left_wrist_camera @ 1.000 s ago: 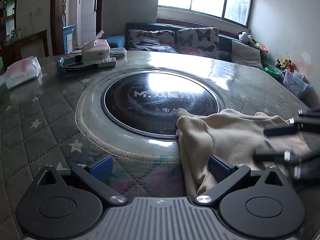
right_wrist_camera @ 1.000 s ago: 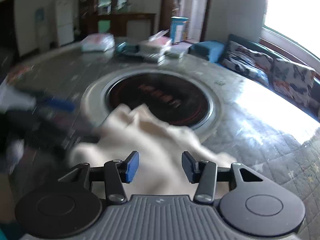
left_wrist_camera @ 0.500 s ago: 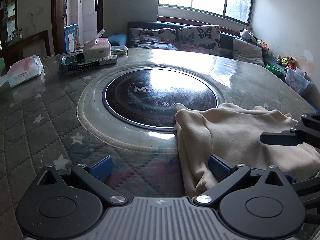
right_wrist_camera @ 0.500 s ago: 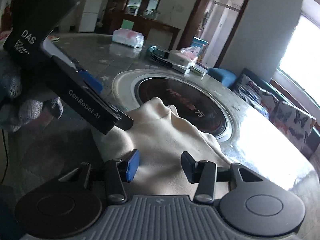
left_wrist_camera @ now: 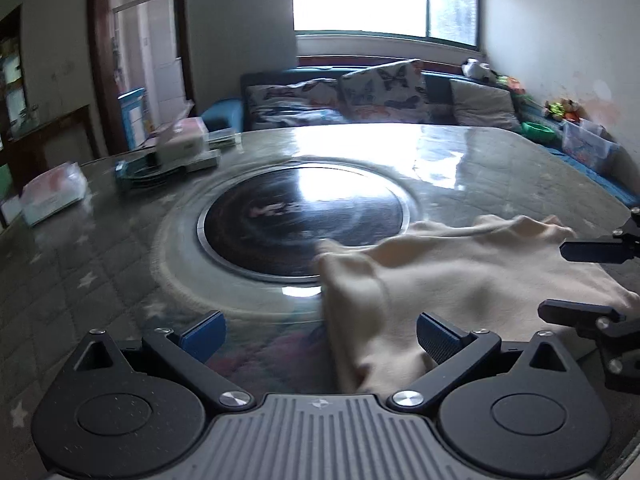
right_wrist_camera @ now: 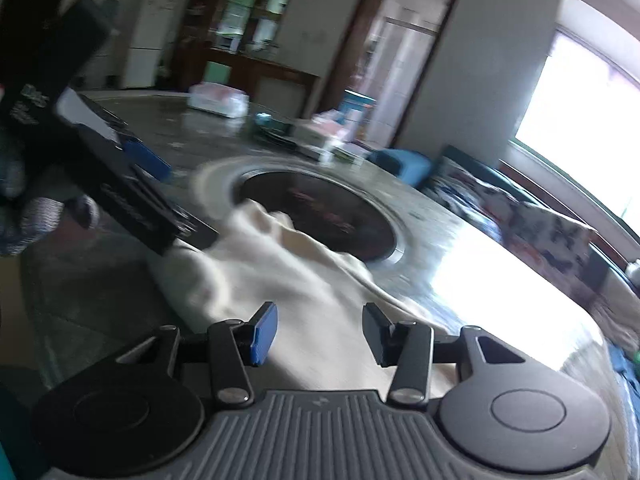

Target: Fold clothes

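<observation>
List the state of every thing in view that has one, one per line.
left gripper: open, empty.
right gripper: open, over the garment.
cream garment: rumpled, unfolded, one edge over the dark round insert.
tissue pack: lying on the table.

Garment (left_wrist_camera: 460, 276) spread on table (left_wrist_camera: 100, 264), edge overlapping round inset plate (left_wrist_camera: 300, 216) at centre; tissue pack (left_wrist_camera: 52, 192) at far left, sofa (left_wrist_camera: 360, 96) behind table.
</observation>
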Motion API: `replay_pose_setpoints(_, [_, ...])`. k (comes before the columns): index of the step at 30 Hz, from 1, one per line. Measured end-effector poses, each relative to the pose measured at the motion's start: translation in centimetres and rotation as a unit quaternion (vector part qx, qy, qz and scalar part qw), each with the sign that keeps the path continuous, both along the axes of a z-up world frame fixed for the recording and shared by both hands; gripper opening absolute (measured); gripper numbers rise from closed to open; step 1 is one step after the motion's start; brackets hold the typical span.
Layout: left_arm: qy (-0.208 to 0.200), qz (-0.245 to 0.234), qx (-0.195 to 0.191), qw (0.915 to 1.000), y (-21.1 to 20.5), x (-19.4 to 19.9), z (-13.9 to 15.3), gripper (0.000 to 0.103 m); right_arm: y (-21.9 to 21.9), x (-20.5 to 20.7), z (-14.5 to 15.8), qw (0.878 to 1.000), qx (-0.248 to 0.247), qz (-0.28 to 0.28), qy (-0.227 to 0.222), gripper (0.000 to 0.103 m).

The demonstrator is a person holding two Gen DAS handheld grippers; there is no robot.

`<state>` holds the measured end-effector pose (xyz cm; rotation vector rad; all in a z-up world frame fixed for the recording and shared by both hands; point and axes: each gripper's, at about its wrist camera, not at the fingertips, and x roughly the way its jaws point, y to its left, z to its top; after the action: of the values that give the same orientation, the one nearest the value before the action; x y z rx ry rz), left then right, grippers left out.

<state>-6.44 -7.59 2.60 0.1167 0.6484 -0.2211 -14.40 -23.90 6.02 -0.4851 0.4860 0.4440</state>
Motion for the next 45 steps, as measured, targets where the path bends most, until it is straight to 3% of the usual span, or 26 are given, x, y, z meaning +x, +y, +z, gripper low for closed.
replay_pose_setpoints(7, [0.005, -0.011, 0.013, 0.9999, -0.8, 0.1, -1.1, 0.103, -0.9, -1.1, -2.0, 0.999, -0.037, -0.017, -0.004, 0.047])
replay_pose_setpoints(25, [0.013, -0.003, -0.001, 0.9999, 0.5, 0.2, -1.6, 0.103, -6.6, -2.9, -0.7, 0.994, 0.002, -0.113, 0.000, 0.048])
replay_pose_setpoints(31, [0.017, -0.004, -0.002, 0.9998, 0.6, 0.4, -1.5, 0.103, -8.0, -2.9, -2.1, 0.991, -0.005, -0.129, 0.025, 0.048])
replay_pose_setpoints(35, [0.018, -0.005, 0.001, 0.9998, 0.5, 0.5, -1.4, 0.103, -8.8, -2.2, -0.5, 0.989, 0.027, -0.142, 0.017, 0.048])
replay_pose_setpoints(41, [0.022, -0.003, -0.004, 0.9998, 0.8, 0.5, -1.5, 0.103, -9.5, 0.4, -1.9, 0.985, 0.024, -0.166, 0.035, 0.047])
replay_pose_setpoints(45, [0.022, -0.005, 0.005, 0.9997, 0.5, 0.6, -1.2, 0.103, -9.7, 0.6, -1.0, 0.985, 0.026, -0.171, 0.028, 0.046])
